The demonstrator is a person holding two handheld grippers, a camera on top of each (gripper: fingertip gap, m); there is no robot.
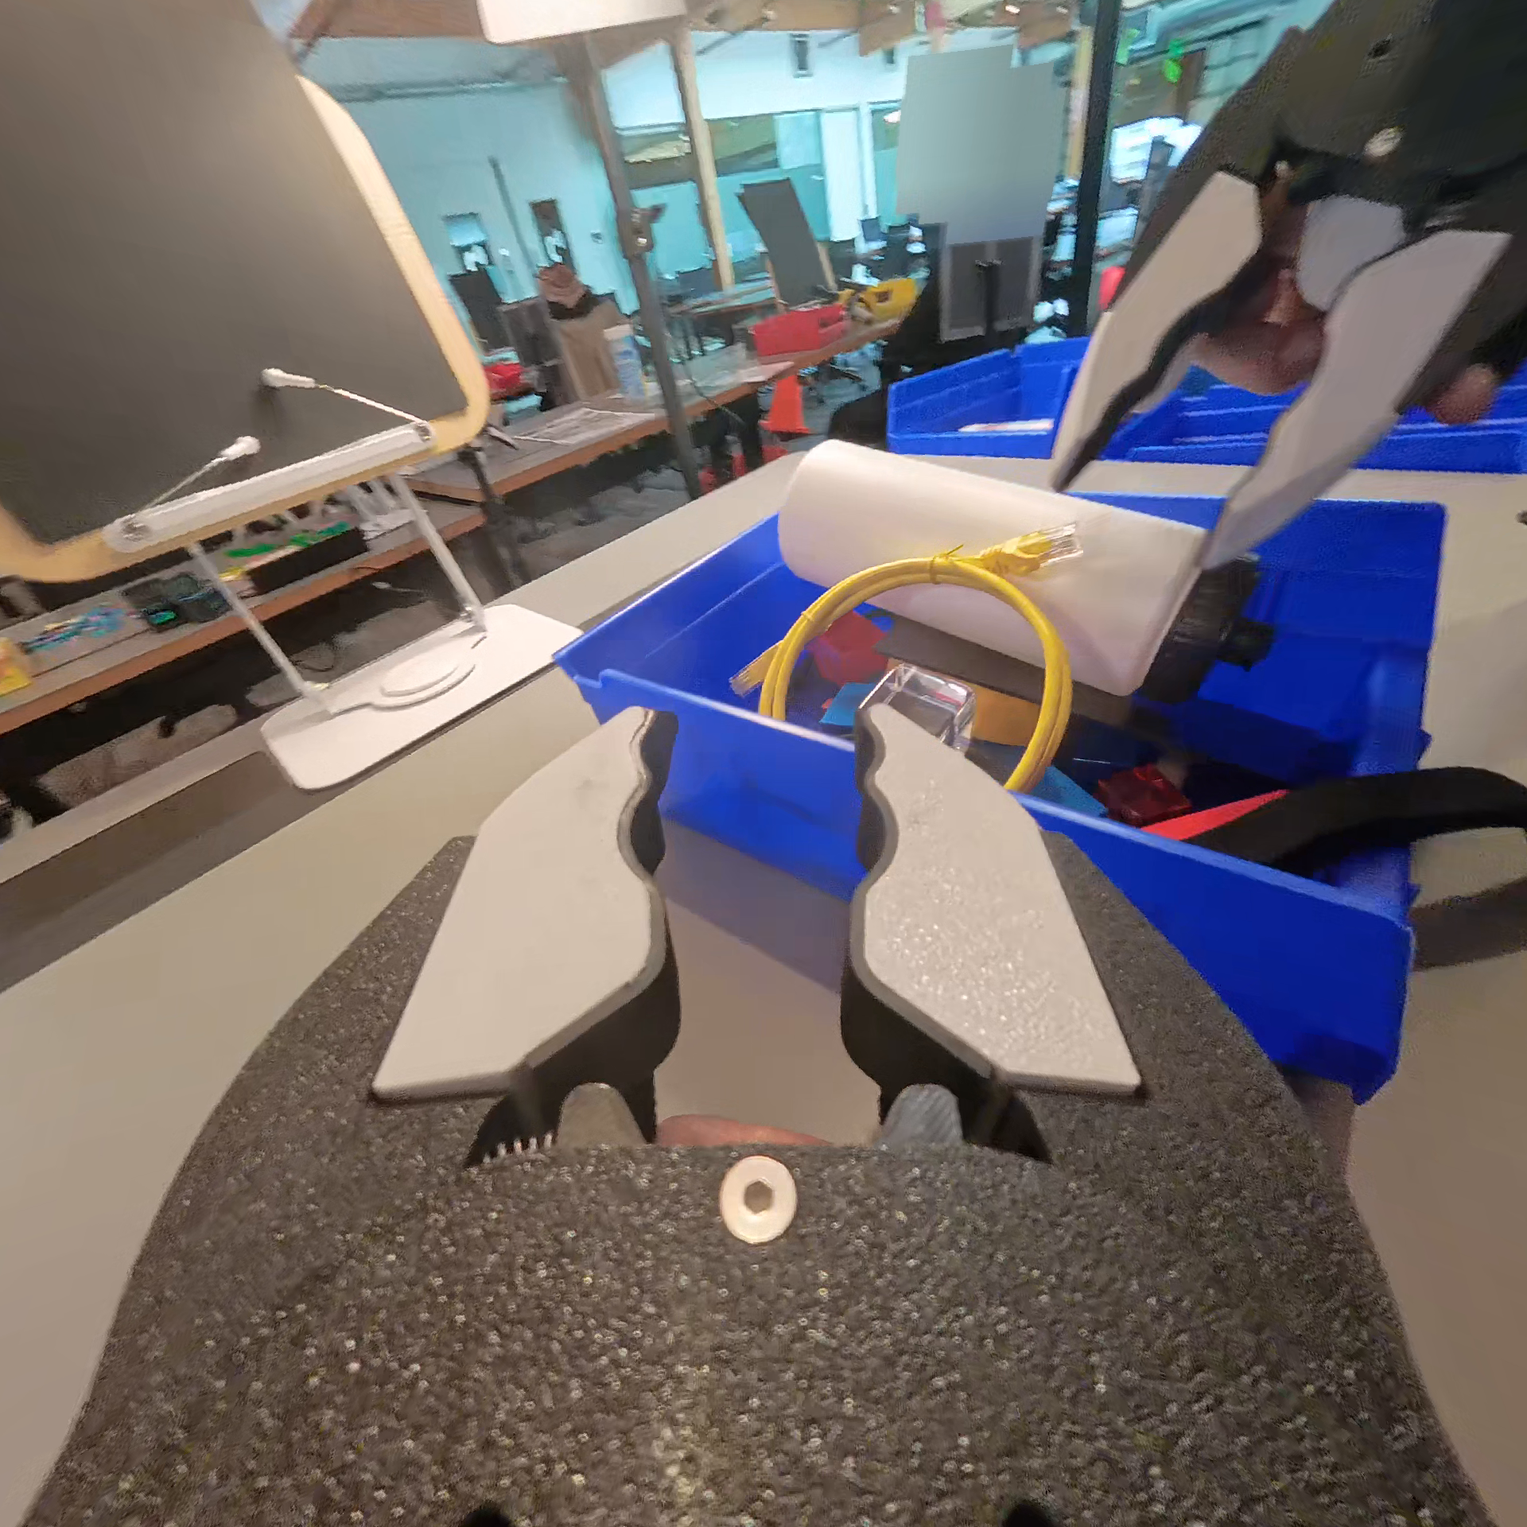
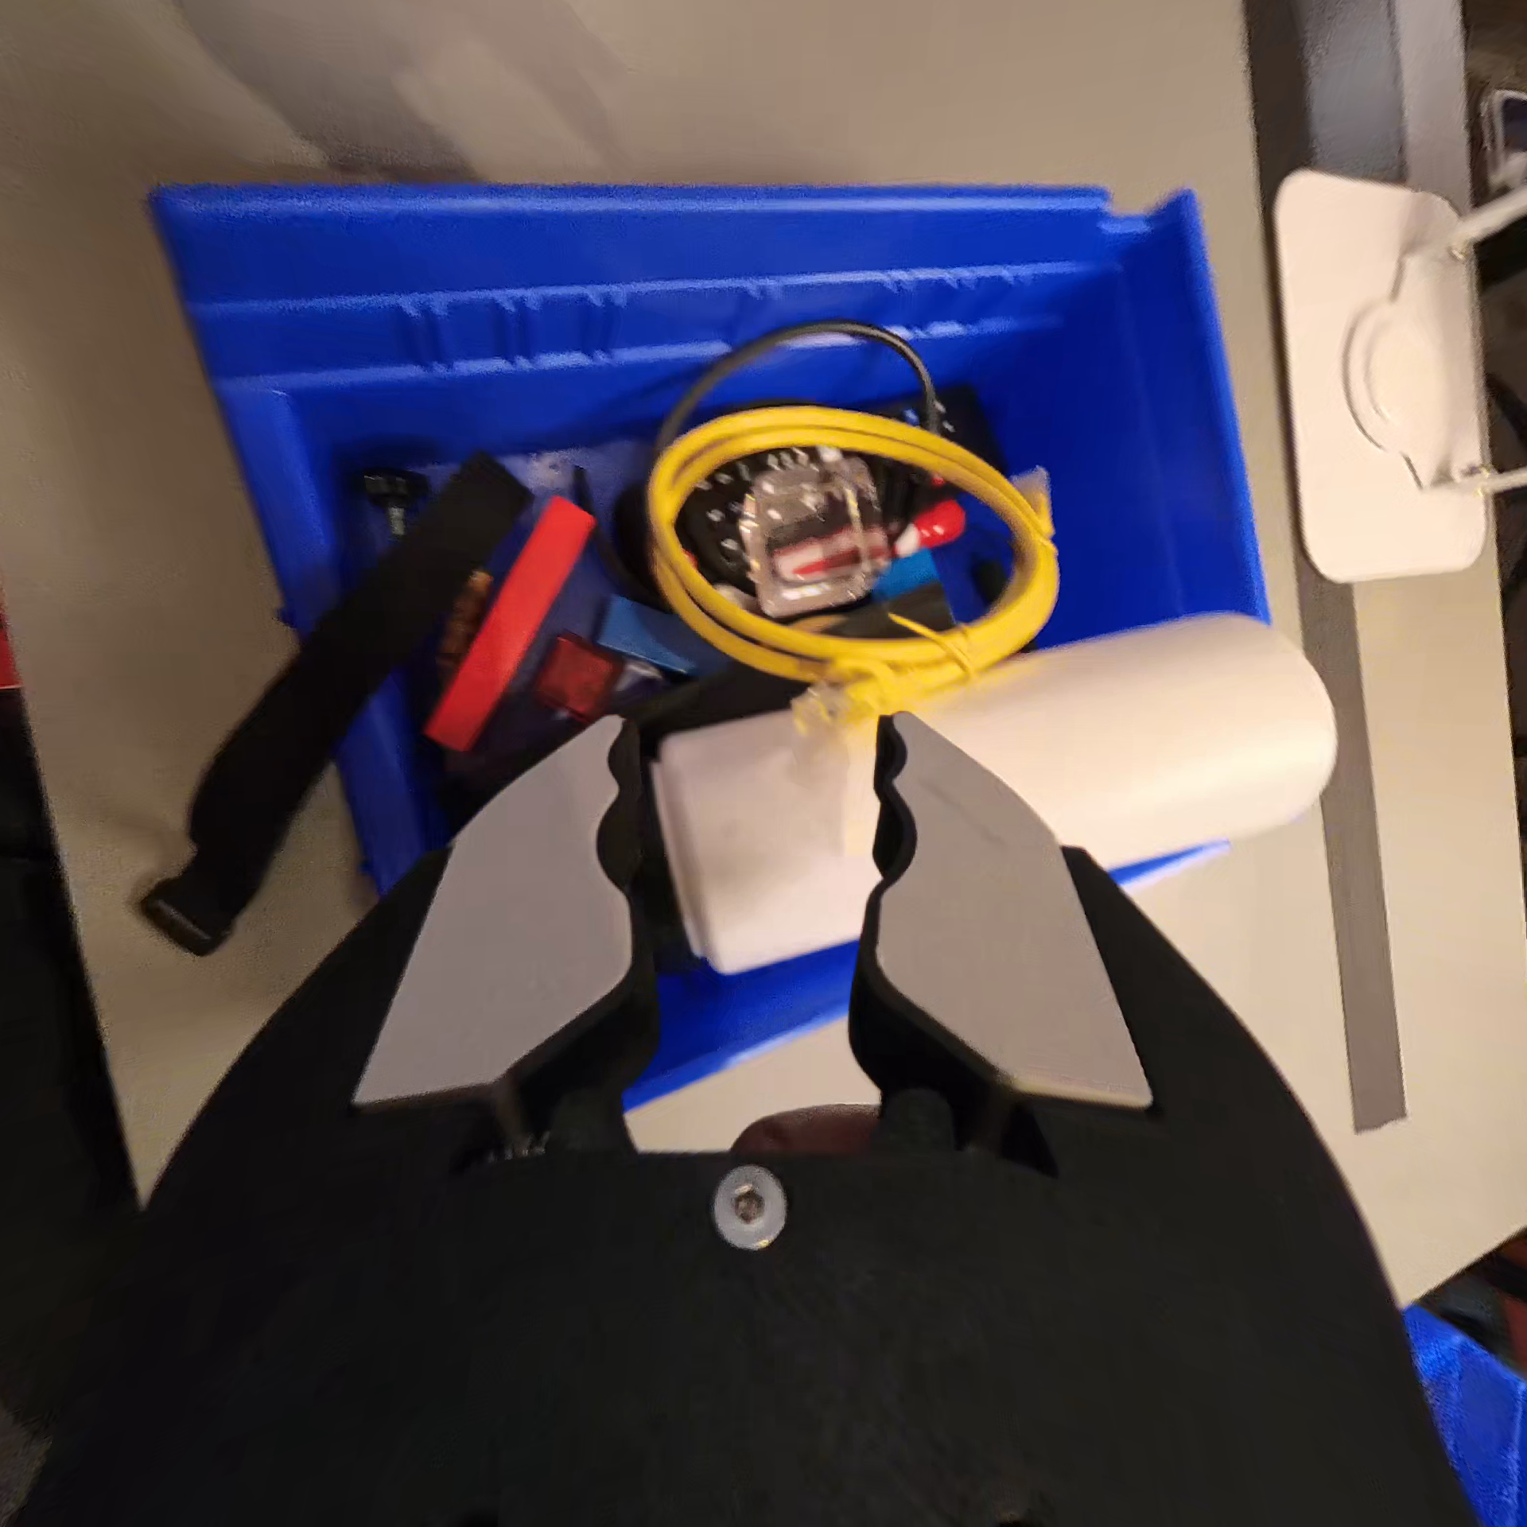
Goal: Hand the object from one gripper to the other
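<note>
Left gripper (image 1: 756, 727): jaws wide, holding nothing, low by the blue bin's (image 1: 744, 785) near wall.
Right gripper (image 2: 756, 731): jaws wide, empty, above the bin.
Yellow cable (image 2: 851, 562): coiled in the bin (one end rests on the white roll (image 2: 1074, 744)).
Bin: on the counter (image 1: 248, 950).

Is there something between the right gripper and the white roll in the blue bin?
Partly. The right gripper is open above the white roll, but the yellow cable's plug end lies across the roll near the fingertips. Nothing else visible blocks it.
</note>
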